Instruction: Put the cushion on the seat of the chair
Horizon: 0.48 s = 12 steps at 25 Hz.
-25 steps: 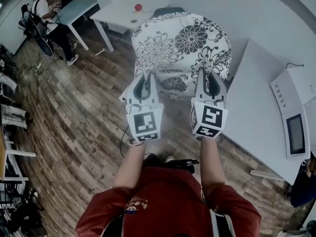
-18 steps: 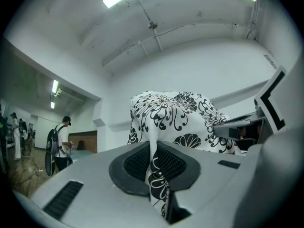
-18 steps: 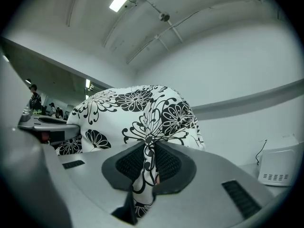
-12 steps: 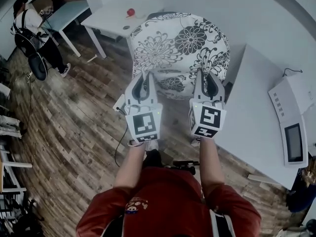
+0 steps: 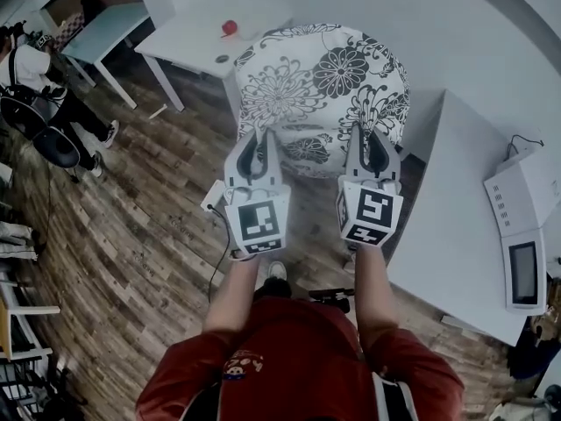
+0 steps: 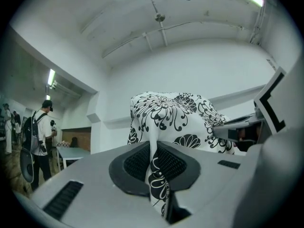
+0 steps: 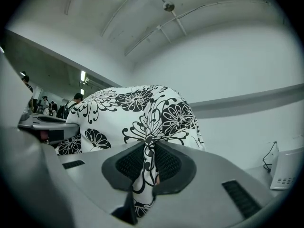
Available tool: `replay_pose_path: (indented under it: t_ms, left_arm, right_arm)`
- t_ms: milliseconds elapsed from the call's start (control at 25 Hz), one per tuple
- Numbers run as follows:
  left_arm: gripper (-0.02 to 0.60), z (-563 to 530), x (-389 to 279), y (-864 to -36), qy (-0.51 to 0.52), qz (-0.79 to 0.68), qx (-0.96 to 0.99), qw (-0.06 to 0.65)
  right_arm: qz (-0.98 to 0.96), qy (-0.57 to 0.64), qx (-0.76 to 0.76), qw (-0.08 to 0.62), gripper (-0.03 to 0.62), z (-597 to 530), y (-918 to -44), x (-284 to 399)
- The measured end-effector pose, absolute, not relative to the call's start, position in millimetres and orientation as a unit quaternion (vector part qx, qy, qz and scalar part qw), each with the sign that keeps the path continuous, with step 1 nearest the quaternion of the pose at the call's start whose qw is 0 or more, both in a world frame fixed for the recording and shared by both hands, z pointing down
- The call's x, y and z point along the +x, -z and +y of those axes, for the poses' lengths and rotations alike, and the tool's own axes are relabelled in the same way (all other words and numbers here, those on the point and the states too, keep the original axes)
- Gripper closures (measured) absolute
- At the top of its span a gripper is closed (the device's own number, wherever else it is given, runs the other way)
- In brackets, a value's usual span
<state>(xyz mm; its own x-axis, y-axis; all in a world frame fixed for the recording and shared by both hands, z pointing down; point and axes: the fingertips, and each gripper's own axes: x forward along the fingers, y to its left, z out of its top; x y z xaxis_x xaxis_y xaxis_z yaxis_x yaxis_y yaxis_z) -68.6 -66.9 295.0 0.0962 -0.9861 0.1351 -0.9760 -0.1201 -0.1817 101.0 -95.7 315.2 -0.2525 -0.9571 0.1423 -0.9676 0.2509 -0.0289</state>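
The person holds a large white cushion with black flower print [image 5: 320, 86] up in front of the body, above the brown wooden plank floor [image 5: 149, 200]. The left gripper [image 5: 254, 152] takes the cushion at its lower left part, and the right gripper [image 5: 372, 146] takes it at its lower right part. From the head view I see both grippers together, but not how the jaws bite.

This comes from the gripper views. In the left gripper view the left gripper [image 6: 154, 160] is closed on a fold of the cushion [image 6: 166, 113], and the cloth is pressed thin between the dark ribbed pads [image 6: 173, 163]. In the right gripper view the right gripper [image 7: 147, 165] clamps another fold of the cushion [image 7: 137, 108] in the same way.

Only the head view shows a small red ball [image 5: 230, 27] on a white table [image 5: 188, 38] behind the cushion. To the right of the cushion is a white worktop [image 5: 456, 200] with a white box with a screen [image 5: 524, 235] on it. The left gripper view shows a standing person with a backpack [image 6: 40, 137], far to the left of the cushion.
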Motion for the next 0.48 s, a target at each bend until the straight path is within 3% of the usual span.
replay_pose_path:
  t_ms: [480]
  left_arm:
    - [0.532, -70.0, -70.3, -297.1, 0.091, 0.645, -0.758, 0.032]
  right_arm:
    - [-0.774, -0.035, 0.631, 0.044, 0.534, -93.6, -313.4, 99.6]
